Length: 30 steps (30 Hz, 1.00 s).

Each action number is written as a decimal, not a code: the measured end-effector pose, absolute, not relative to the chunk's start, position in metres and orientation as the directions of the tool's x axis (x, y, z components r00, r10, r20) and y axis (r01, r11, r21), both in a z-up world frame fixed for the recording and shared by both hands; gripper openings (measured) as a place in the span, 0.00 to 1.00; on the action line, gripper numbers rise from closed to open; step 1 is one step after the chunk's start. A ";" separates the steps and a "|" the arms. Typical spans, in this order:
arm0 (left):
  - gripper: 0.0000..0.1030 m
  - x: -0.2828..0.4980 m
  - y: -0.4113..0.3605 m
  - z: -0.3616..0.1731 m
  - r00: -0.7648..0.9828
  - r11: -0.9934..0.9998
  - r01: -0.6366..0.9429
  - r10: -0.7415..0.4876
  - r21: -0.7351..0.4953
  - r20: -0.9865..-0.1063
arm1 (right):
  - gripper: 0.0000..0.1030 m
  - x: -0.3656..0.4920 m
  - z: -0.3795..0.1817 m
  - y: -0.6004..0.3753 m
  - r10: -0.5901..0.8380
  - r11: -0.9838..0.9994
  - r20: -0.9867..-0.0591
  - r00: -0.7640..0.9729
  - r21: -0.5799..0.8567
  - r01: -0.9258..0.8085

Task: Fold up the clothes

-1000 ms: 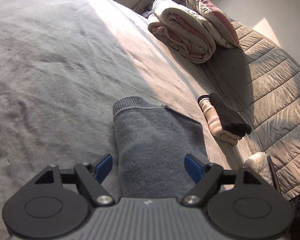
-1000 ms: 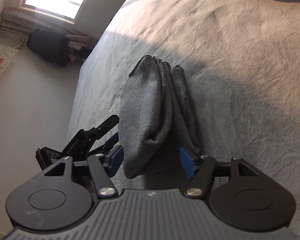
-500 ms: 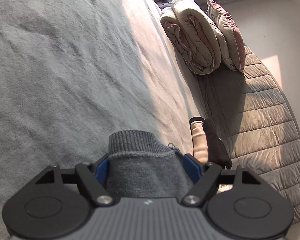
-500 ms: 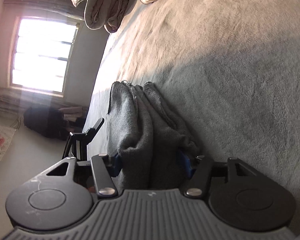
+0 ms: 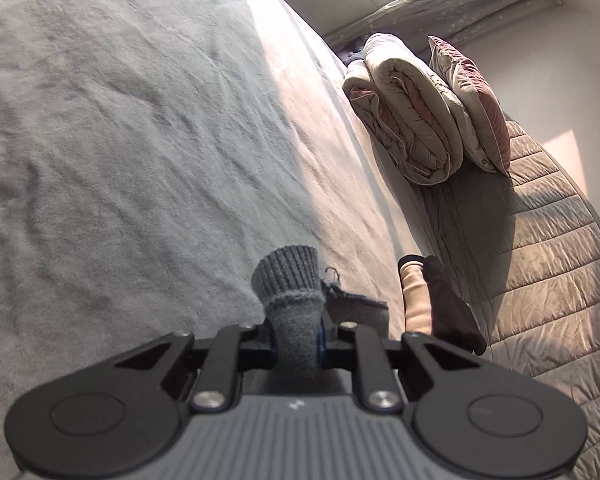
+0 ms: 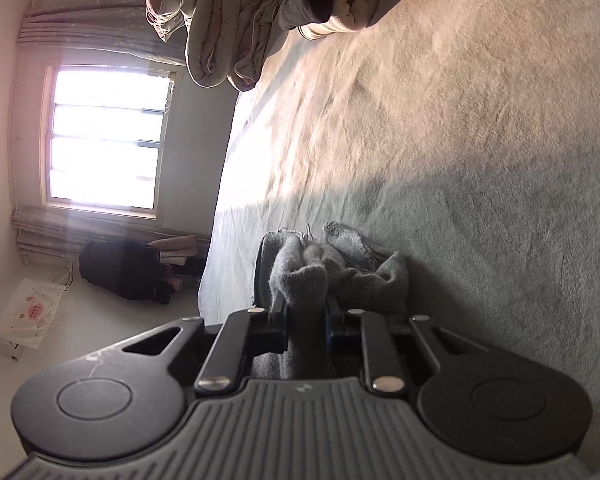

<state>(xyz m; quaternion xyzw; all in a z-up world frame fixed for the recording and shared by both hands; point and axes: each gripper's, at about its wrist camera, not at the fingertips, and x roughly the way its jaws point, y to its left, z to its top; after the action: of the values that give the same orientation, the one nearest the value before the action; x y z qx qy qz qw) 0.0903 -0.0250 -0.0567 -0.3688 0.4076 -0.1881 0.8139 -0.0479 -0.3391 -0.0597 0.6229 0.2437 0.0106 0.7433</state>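
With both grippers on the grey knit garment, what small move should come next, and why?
Probably lift both ends together. The left gripper is closing on the grey garment at its ribbed cuff, the right gripper on bunched folds, and the rest lies on the bed.

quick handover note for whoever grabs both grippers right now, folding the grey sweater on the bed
Left gripper: jaws closing, pinching the grey sweater at its ribbed end.
Right gripper: jaws closing on bunched fabric of the same sweater.
Sweater lies folded narrow on the grey bedspread; the beige and dark folded clothes sit beside it.
Done: lengthwise folds, both ends gripped.
Left: probably the last fold, then set it by the folded clothes.
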 end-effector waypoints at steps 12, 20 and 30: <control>0.36 0.014 -0.006 -0.057 0.661 0.784 -0.089 -0.415 -0.614 -0.625 | 0.26 -0.015 -0.072 -0.361 0.392 0.364 -0.506 0.768 0.853 0.375; 0.71 0.051 -0.001 -0.023 0.625 0.800 0.125 -0.523 -0.587 -0.580 | 0.62 -0.030 -0.062 -0.357 0.327 0.388 -0.511 0.795 0.840 0.380; 0.69 0.104 -0.048 -0.067 0.477 0.815 0.231 -0.571 -0.532 -0.668 | 0.62 -0.010 -0.079 -0.346 0.300 0.442 -0.578 0.759 0.789 0.426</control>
<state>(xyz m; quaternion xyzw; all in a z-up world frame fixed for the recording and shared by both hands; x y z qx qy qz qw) 0.1044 -0.0478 -0.0666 -0.1881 0.4522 -0.2390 0.8385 -0.0098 -0.3462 -0.0789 0.5266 0.3447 -0.0406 0.7760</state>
